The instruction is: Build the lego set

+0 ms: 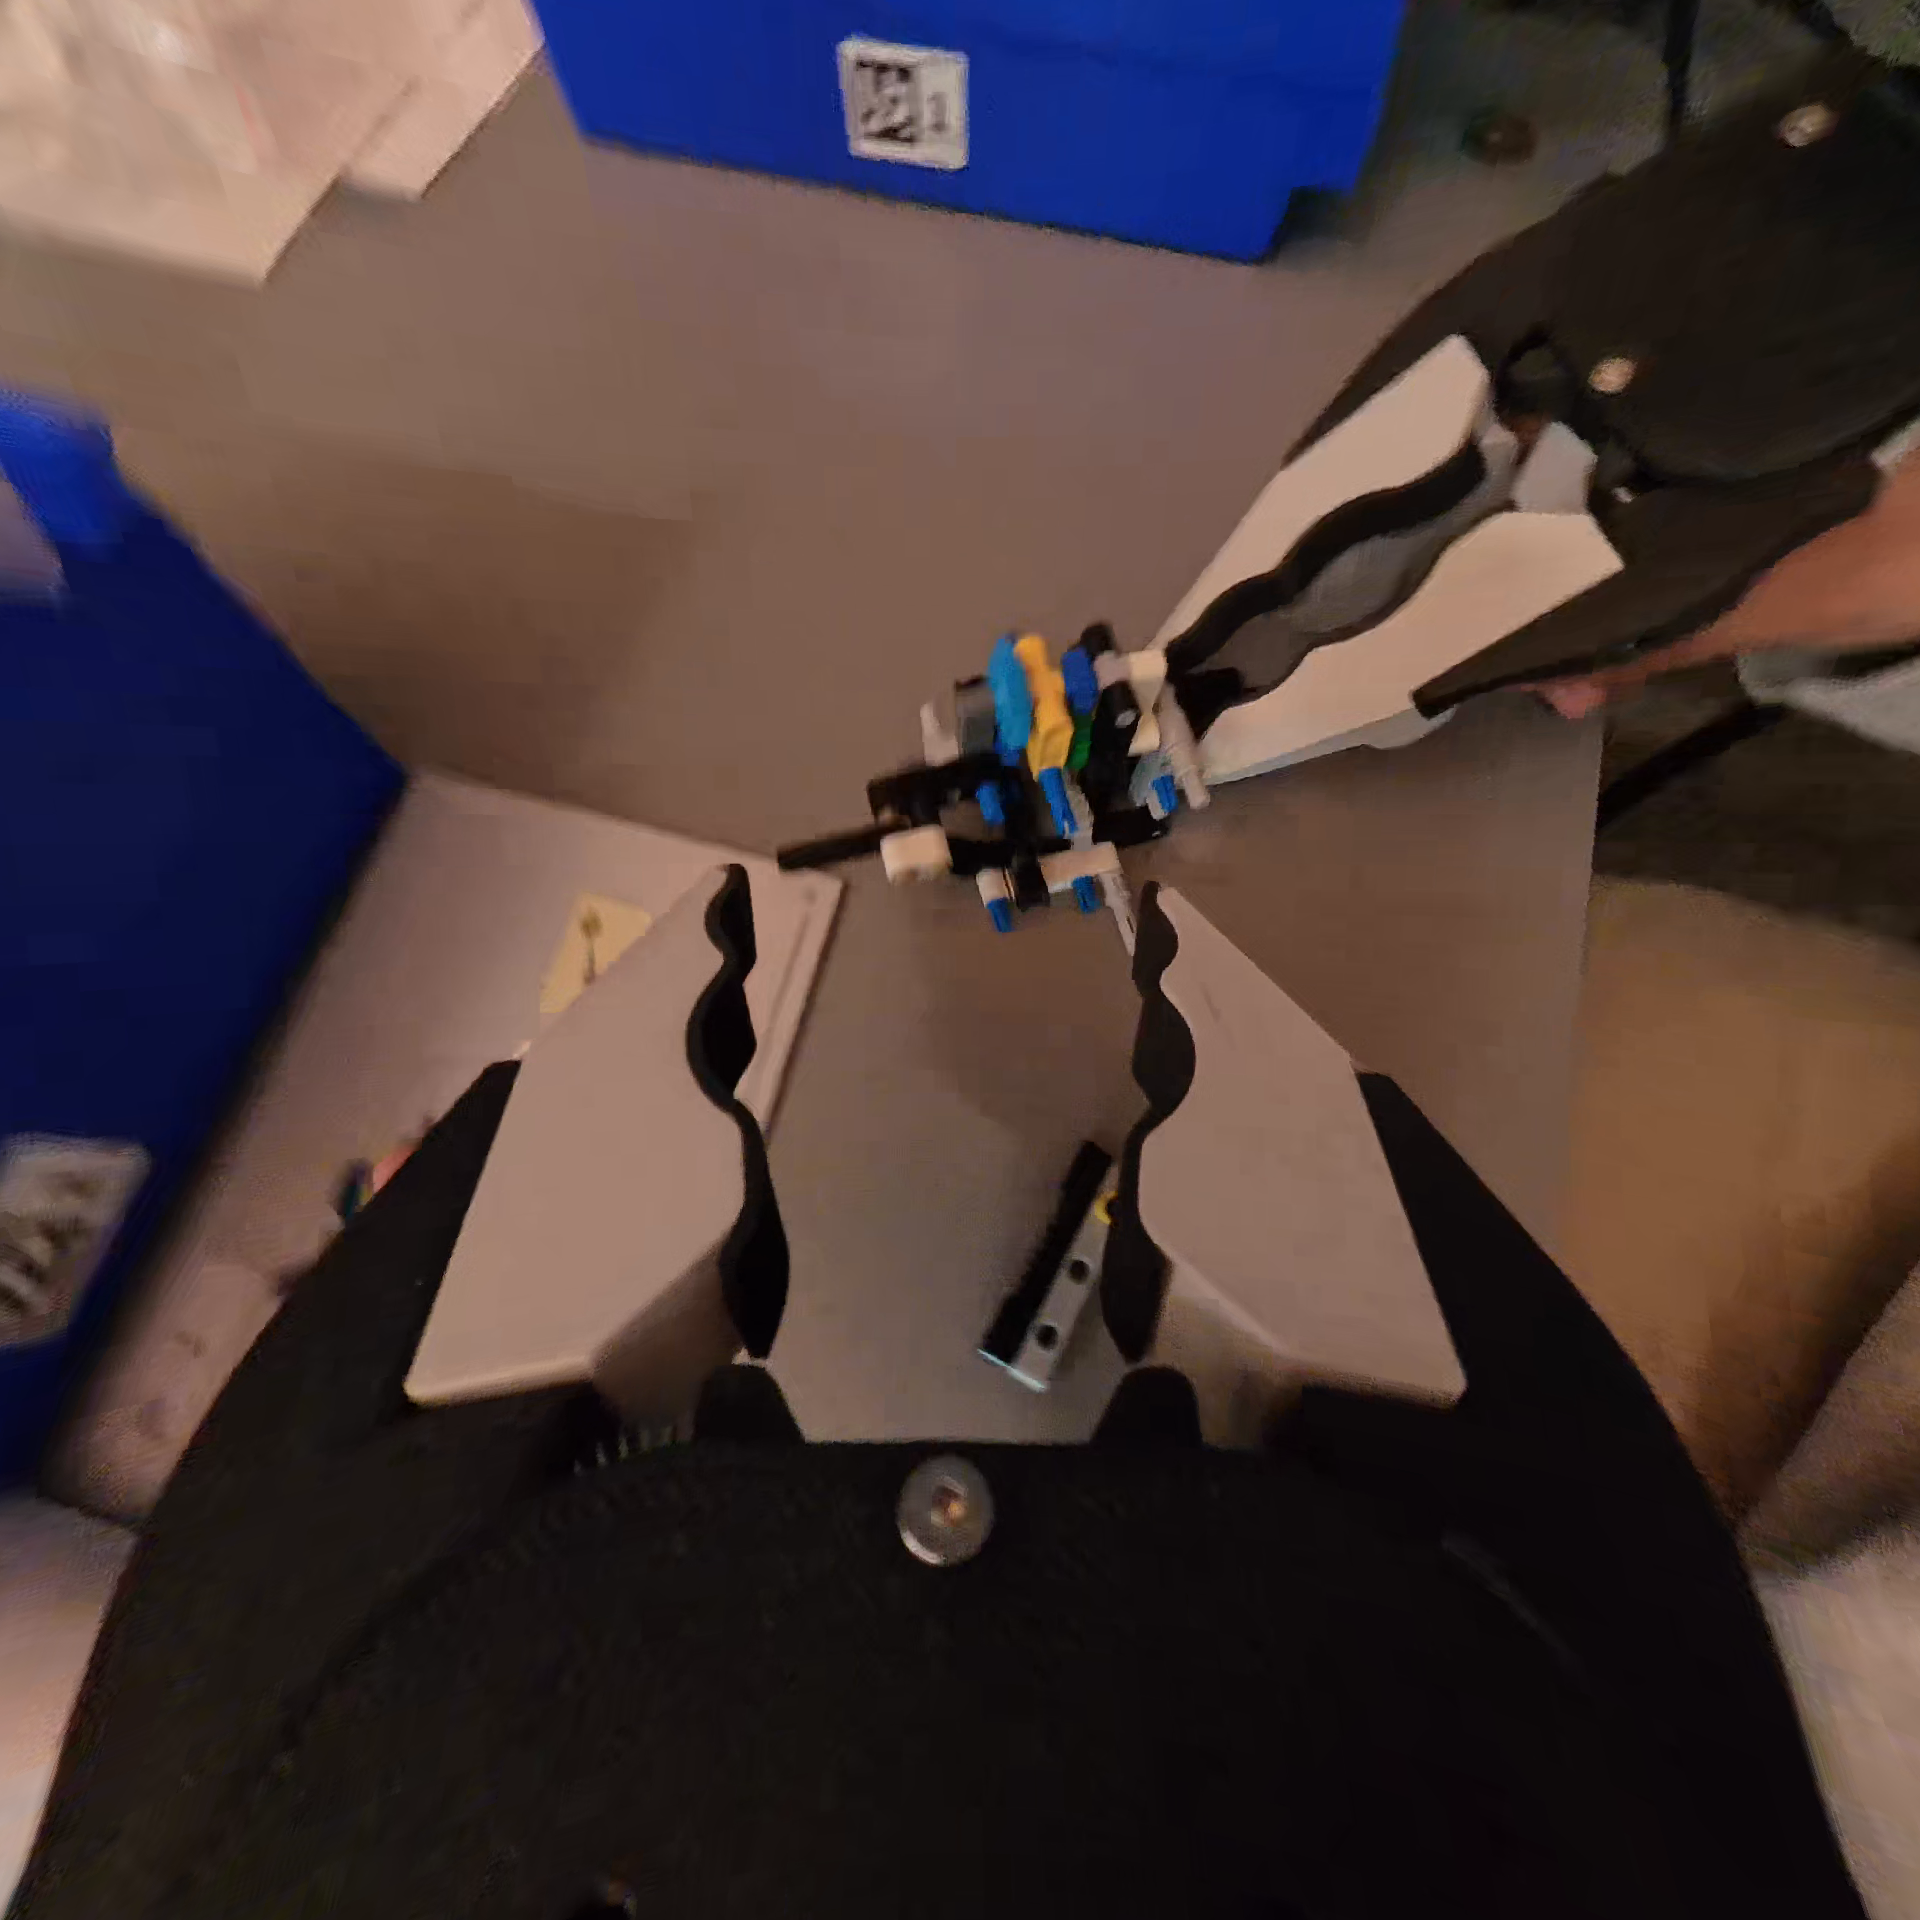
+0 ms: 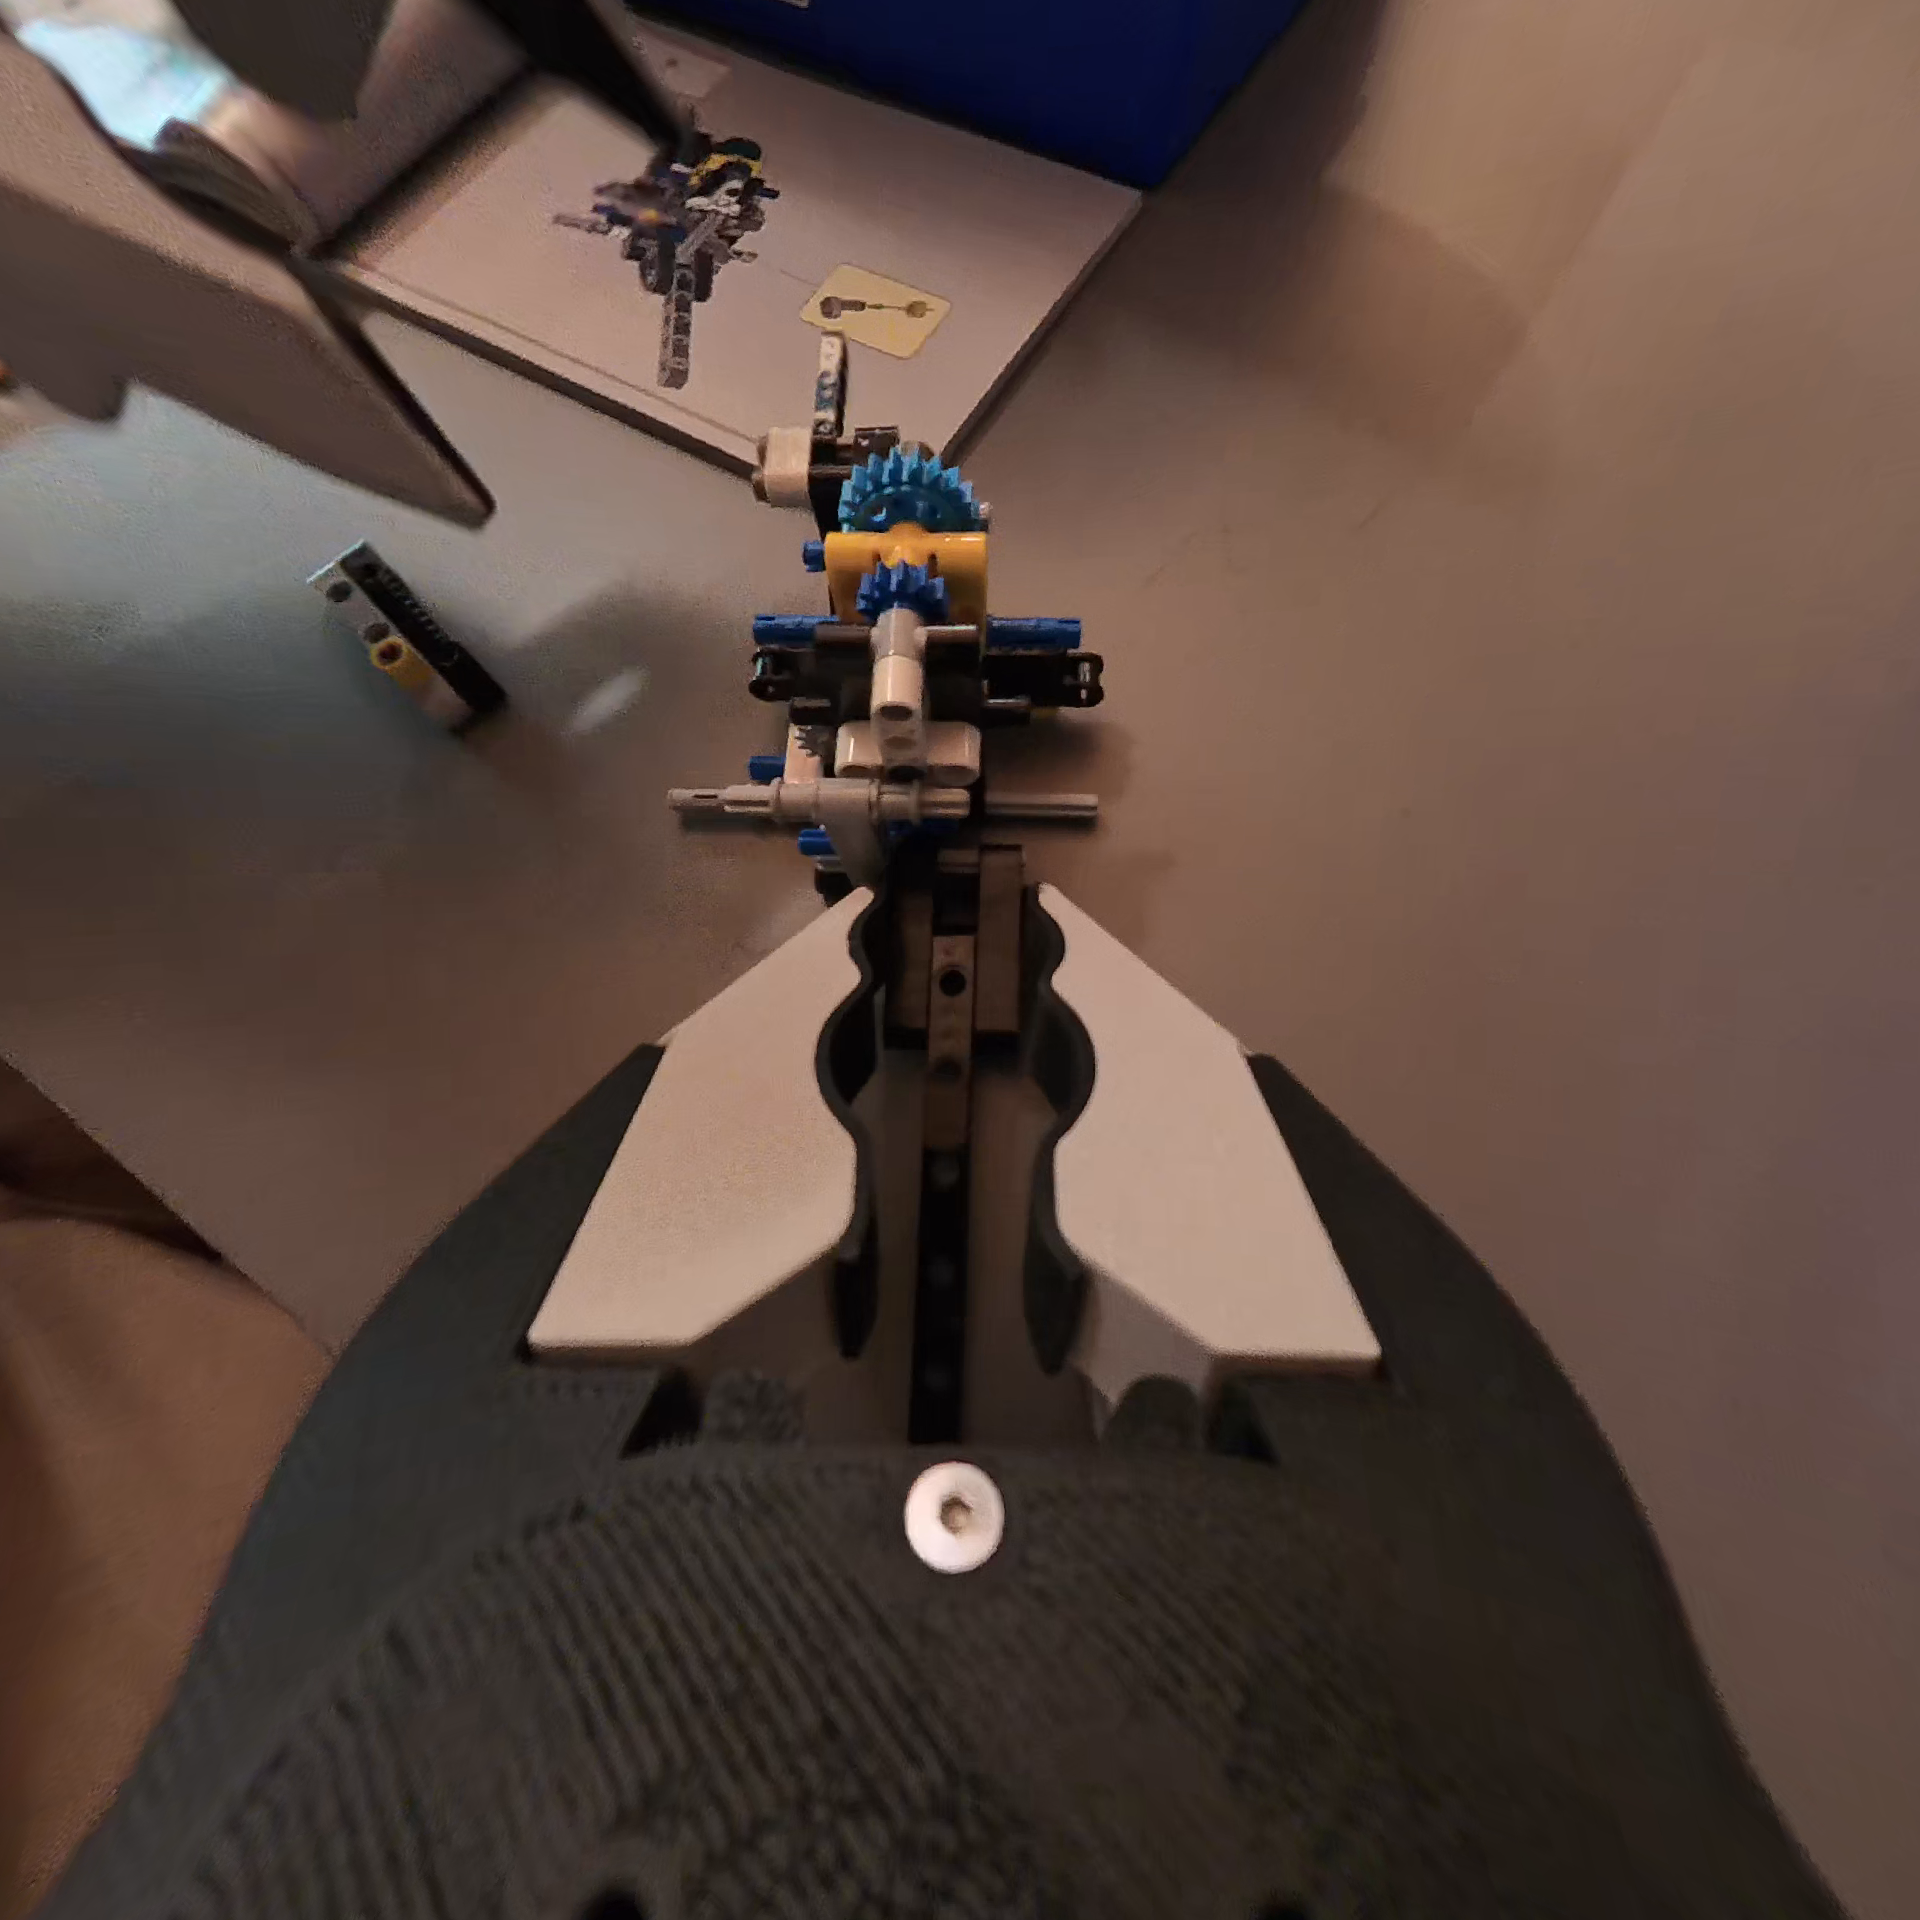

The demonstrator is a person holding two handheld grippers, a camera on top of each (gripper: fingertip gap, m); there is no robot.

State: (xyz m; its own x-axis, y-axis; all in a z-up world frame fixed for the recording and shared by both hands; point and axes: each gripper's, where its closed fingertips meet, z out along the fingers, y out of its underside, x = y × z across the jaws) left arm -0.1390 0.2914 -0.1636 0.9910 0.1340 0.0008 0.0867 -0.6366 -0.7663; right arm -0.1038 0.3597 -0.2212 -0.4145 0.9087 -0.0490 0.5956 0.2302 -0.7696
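Grey table [image 2: 1455,623], lego assembly [image 2: 904,665] clamped in right gripper [image 2: 951,904] fingertips

Grey tabletop [image 1: 644,499]; blue bins [image 1: 1039,114] behind

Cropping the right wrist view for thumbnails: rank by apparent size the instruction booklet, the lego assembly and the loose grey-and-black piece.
1. instruction booklet, largest, though partly cut off and farthest.
2. lego assembly, held in the right gripper.
3. loose grey-and-black piece, clearly smallest, lying on the table.
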